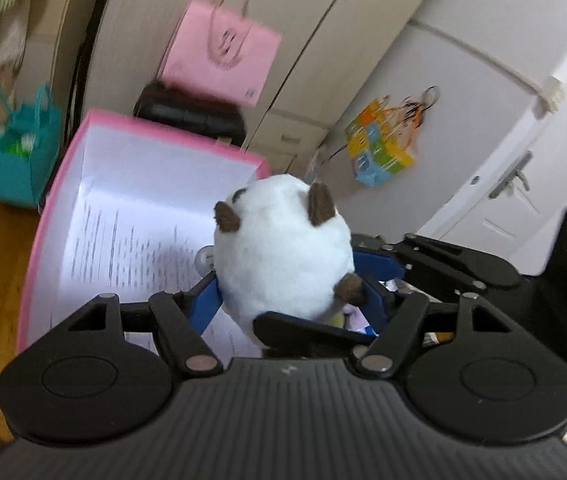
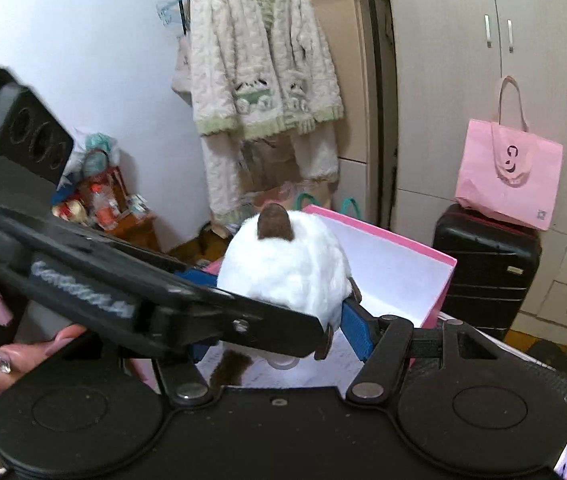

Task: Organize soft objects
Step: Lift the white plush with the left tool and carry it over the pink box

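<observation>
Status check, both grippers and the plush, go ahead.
Left gripper and right gripper both shut on white plush. Held over open pink box. Nothing blocking.

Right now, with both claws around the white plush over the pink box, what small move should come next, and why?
Probably lower the white plush into the pink box. Both the left claw and the right claw pinch it with blue pads, and it hangs above the box's open white interior, not yet resting inside.
</observation>
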